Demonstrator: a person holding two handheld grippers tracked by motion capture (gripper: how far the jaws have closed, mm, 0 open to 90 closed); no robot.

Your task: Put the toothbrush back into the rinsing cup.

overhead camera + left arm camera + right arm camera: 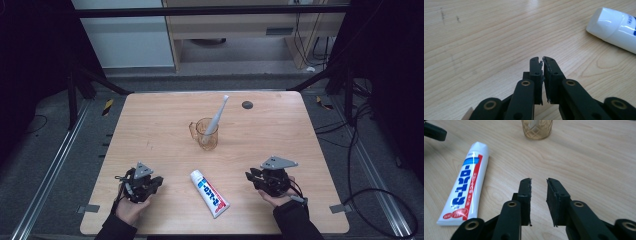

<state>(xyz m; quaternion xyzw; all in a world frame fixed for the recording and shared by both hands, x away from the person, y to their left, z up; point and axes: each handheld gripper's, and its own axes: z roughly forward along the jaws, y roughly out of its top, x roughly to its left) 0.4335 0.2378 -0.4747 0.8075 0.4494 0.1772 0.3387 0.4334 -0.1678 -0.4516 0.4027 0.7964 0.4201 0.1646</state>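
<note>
The toothpaste tube (209,193) lies flat on the wooden table (150,125), near the person's edge and between the two grippers. Its long axis runs diagonally in the high view: the white cap end points up and toward the left gripper (149,183), and the flat crimped tail points down and toward the right gripper (258,179).

Left gripper: jaws nearly closed, a thin slit between the pads, nothing held. In the left gripper view, the cap end of the tube (615,28) lies ahead and to the right of the jaw line, clear of the pads.

Right gripper: jaws partly closed, a narrow gap between them, nothing held. In the right gripper view, the tube (465,185) lies to the left of the jaws, its length roughly parallel to the gripper's own direction.

Both grippers rest low over the table, apart from the tube. From the high view the left gripper appears about as near to the tube as the right; that view is too coarse to rank them firmly.

Judgement: either gripper must move sideways toward the table centre to reach the tube, and its jaws must be opened wider and set across the tube's short width.

The amber cup (206,134) holding the toothbrush (216,119) stands farther away, near the table centre, beyond the tube.
</note>
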